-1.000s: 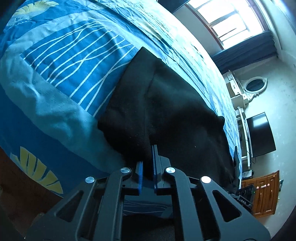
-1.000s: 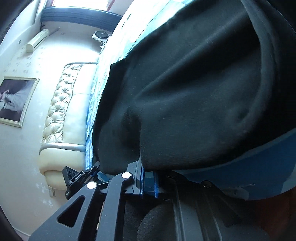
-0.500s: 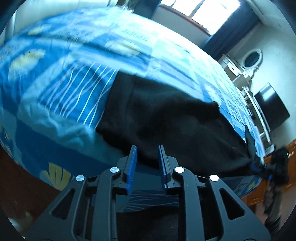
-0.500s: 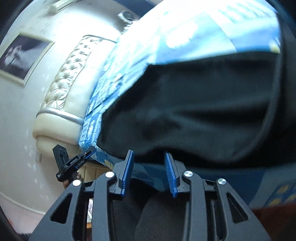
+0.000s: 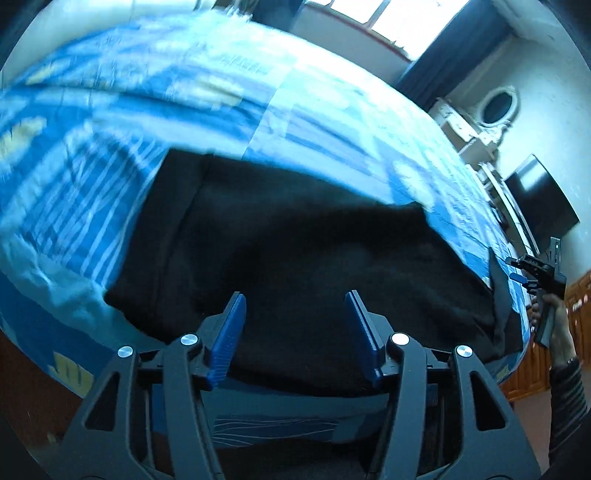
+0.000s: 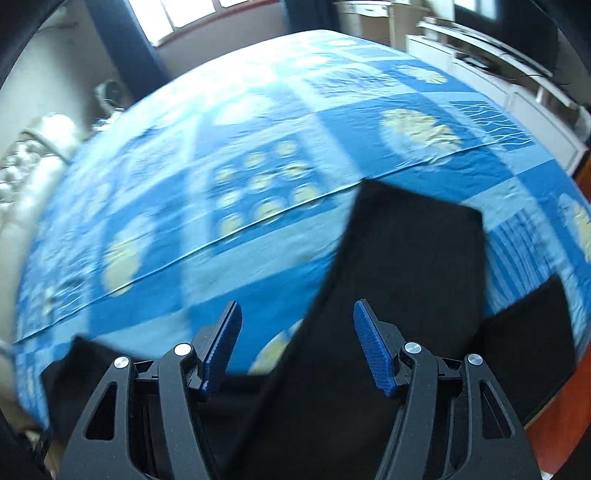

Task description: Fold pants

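Black pants (image 5: 295, 251) lie folded lengthwise along the near edge of a bed with a blue patterned cover (image 5: 258, 107). My left gripper (image 5: 295, 328) is open and empty, raised just above the pants' near edge. The right gripper (image 5: 535, 273) shows at the far right of the left wrist view, held in a hand beyond the pants' end. In the right wrist view the pants (image 6: 413, 266) run from the middle to the lower right, and my right gripper (image 6: 297, 339) is open and empty above their edge.
The bed cover (image 6: 221, 184) fills most of both views. A padded headboard (image 6: 33, 162) is at the left. A window (image 5: 399, 22), a white dresser with oval mirror (image 5: 476, 114), a dark screen (image 5: 539, 199) and a wooden cabinet (image 5: 576, 310) stand beyond the bed.
Both grippers were shut on the pants' edge a second ago. They have opened, let go of the fabric and pulled back and up from the bed. The pants now rest on the cover.
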`<state>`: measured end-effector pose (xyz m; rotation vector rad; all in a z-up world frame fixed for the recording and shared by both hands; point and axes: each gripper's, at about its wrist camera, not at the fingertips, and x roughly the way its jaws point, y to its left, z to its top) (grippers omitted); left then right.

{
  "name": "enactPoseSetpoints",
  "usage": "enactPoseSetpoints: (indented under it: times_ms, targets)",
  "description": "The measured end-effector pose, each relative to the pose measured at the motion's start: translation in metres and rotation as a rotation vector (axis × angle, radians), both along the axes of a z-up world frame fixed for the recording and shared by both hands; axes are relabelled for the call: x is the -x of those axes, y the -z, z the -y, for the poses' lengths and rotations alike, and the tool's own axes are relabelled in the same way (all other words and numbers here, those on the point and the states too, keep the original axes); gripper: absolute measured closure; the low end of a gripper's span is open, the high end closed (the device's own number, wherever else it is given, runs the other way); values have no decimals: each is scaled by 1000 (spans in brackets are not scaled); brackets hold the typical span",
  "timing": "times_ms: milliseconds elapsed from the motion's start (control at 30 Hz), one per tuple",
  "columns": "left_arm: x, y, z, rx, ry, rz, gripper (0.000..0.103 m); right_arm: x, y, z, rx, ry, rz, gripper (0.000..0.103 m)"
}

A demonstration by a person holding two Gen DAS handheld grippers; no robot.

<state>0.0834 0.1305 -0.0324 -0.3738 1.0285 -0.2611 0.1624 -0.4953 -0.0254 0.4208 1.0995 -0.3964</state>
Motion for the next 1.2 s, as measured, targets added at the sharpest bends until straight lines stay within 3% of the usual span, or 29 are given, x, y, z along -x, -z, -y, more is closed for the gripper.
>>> enactPoseSetpoints:
  times_ms: [133, 300, 333, 367, 400, 467, 633, 867, 1033, 1200]
  targets:
    - [-3, 16, -3, 35, -25, -41, 48, -26, 18, 28, 62, 43, -74, 40]
    - [-5, 17, 7, 10, -18, -41, 38, -46, 38, 41, 77, 69, -147, 41]
    - [-6, 17, 8, 7, -19, -43, 36, -47, 43, 44, 64, 69, -161, 56]
    - [-6, 17, 10, 4, -22, -45, 35, -45, 45, 47, 54, 69, -169, 63]
    - [-7, 18, 11, 4, -27, -48, 34, -41, 46, 49, 44, 71, -156, 66]
    - [-8, 19, 11, 7, -32, -53, 33, -33, 42, 54, 11, 66, -123, 92]
    - [-8, 19, 11, 12, -41, -57, 33, 10, 4, 72, -69, 72, 57, 94]
    - [-9, 20, 12, -1, -49, -58, 33, 118, -53, 117, -163, 136, 308, 95]
    - [-9, 19, 15, -15, -57, -53, 33, 187, -53, 144, -209, 216, 374, 95]
    - [-7, 19, 17, -22, -65, -51, 33, 246, -22, 158, -276, 304, 389, 95]
